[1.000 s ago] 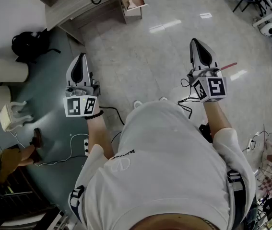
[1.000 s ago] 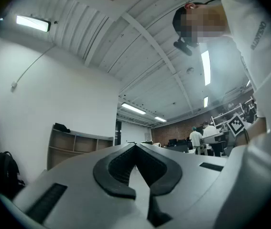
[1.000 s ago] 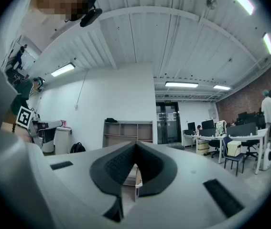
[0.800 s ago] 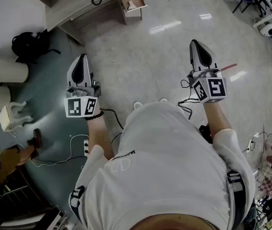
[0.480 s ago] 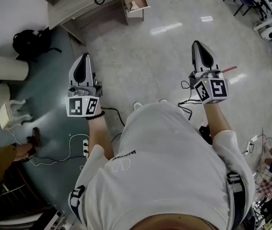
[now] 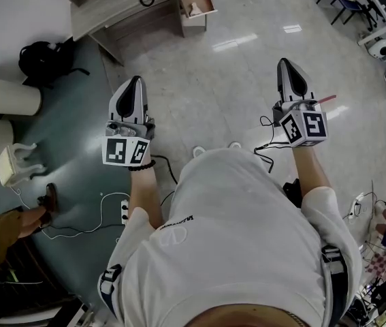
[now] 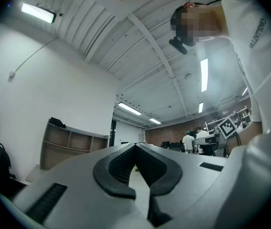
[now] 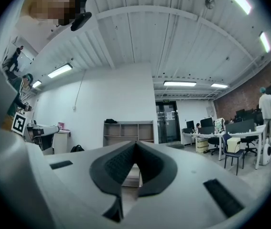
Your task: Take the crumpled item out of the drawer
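- Change: the left gripper (image 6: pixel 135 80) has drifted inward toward the right gripper (image 6: pixel 287 63) over the last second. The open drawer (image 6: pixel 194 24) has slid slightly sideways along the top edge of the head view, so we read this as the person still walking up to it.
- Jaws: both pairs are closed tip to tip with nothing between them, as the left gripper view (image 7: pixel 136 146) and the right gripper view (image 8: pixel 135 143) each show.
- Task object: the crumpled item (image 6: pixel 194 8) lies as a pale lump inside the drawer. It is far ahead of both pairs of jaws and roughly between their two lines of aim.
- Meaning for the task: we judge that the approach is under way and the reach not yet begun. The jaws must open before any grasp.
- Surface: pale glossy floor tiles (image 6: pixel 233 94) lie beneath and ahead of the jaws. A dark floor patch (image 6: pixel 77 135) lies left of the left jaws, and a power strip (image 6: pixel 123 210) sits behind them.
- Room: an empty shelf unit (image 8: pixel 128 132) stands ahead against a white wall. A black backpack (image 6: pixel 43 60) sits ahead and left of the left jaws, and desks and chairs (image 8: pixel 238 149) stand to the right of the right jaws.
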Action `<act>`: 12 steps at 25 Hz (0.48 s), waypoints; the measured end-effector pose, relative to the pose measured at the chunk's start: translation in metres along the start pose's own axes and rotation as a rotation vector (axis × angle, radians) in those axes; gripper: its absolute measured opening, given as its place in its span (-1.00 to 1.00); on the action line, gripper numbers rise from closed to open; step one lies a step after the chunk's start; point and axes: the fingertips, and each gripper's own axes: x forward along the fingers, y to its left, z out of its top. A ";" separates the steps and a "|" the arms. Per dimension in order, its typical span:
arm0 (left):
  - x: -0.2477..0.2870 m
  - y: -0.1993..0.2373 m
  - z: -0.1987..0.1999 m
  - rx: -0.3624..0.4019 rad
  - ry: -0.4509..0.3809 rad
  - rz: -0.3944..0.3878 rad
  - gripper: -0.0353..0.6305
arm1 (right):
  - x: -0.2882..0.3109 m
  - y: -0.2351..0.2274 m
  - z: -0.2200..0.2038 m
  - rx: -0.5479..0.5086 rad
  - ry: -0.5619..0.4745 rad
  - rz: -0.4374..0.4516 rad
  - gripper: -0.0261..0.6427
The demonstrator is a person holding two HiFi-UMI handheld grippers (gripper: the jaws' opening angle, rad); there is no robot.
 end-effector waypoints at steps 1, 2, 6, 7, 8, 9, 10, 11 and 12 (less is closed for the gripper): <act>-0.002 0.001 -0.002 -0.005 0.003 -0.010 -0.90 | 0.000 0.003 0.000 -0.002 0.000 -0.004 -0.93; -0.004 0.002 -0.004 -0.010 0.007 -0.019 -0.90 | 0.000 0.005 -0.001 -0.001 0.000 -0.009 -0.93; -0.016 0.009 -0.010 -0.027 0.016 -0.036 -0.90 | -0.005 0.011 -0.003 0.002 0.002 -0.037 -0.93; -0.020 0.011 -0.011 -0.032 0.018 -0.035 -0.90 | -0.007 0.012 -0.003 0.002 0.003 -0.044 -0.93; -0.023 0.013 -0.013 -0.038 0.021 -0.035 -0.90 | -0.009 0.013 -0.004 0.002 0.007 -0.051 -0.93; -0.025 0.014 -0.014 -0.045 0.023 -0.036 -0.90 | -0.011 0.014 -0.005 0.002 0.012 -0.055 -0.93; -0.027 0.015 -0.014 -0.050 0.026 -0.038 -0.89 | -0.011 0.016 -0.006 0.000 0.018 -0.057 -0.93; -0.029 0.016 -0.014 -0.051 0.027 -0.041 -0.89 | -0.011 0.018 -0.007 -0.007 0.022 -0.054 -0.93; -0.030 0.016 -0.014 -0.049 0.026 -0.043 -0.90 | -0.011 0.020 -0.006 -0.018 0.024 -0.050 -0.93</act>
